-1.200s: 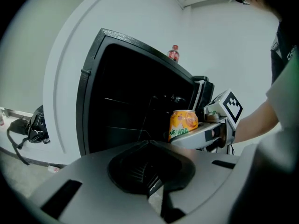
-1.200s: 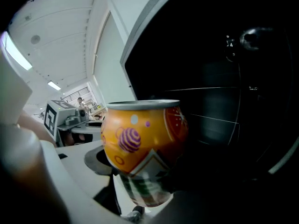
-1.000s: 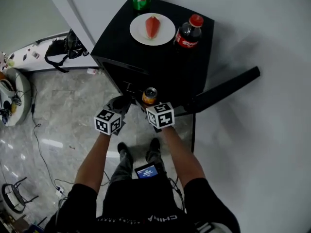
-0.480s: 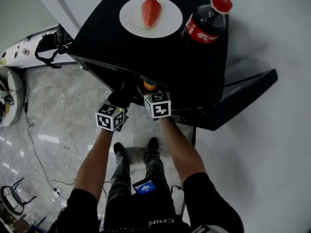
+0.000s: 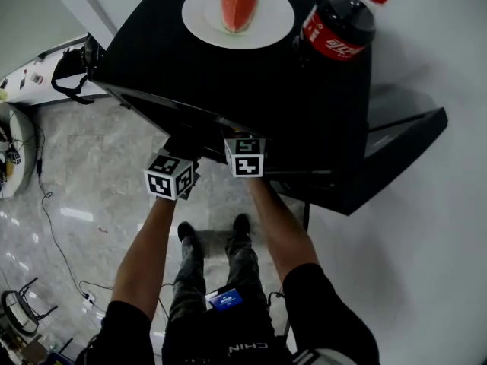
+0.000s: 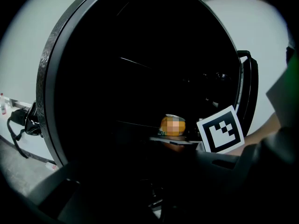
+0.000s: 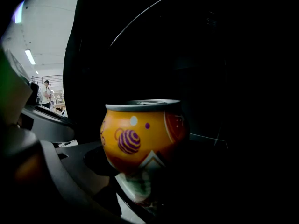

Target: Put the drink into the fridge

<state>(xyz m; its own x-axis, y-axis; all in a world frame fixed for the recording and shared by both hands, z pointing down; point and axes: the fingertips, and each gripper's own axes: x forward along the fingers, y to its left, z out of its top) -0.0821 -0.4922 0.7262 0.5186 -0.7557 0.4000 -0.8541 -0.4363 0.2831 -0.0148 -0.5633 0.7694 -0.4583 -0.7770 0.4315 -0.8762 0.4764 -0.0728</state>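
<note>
The drink is an orange can with purple spirals (image 7: 142, 139). My right gripper (image 7: 140, 190) is shut on its lower part and holds it upright in the dark opening of the black fridge (image 5: 228, 74). In the head view the right gripper (image 5: 243, 144) reaches under the fridge's front edge and the can is hidden. The left gripper view shows the can (image 6: 173, 125) beside the right gripper's marker cube (image 6: 220, 135). My left gripper (image 5: 179, 157) hangs just left of the right one, its jaws (image 6: 140, 176) apart with nothing between them.
The fridge door (image 5: 396, 150) stands swung open to the right. On the fridge top are a white plate (image 5: 198, 17) with a watermelon slice (image 5: 238, 2) and a cola bottle (image 5: 342, 29). A black bag (image 5: 72, 67) and cables lie on the floor at left.
Both grippers have moved forward to the fridge opening. The can has passed under the fridge's front edge and out of the head view. The head camera has come closer; the green can has left the frame.
</note>
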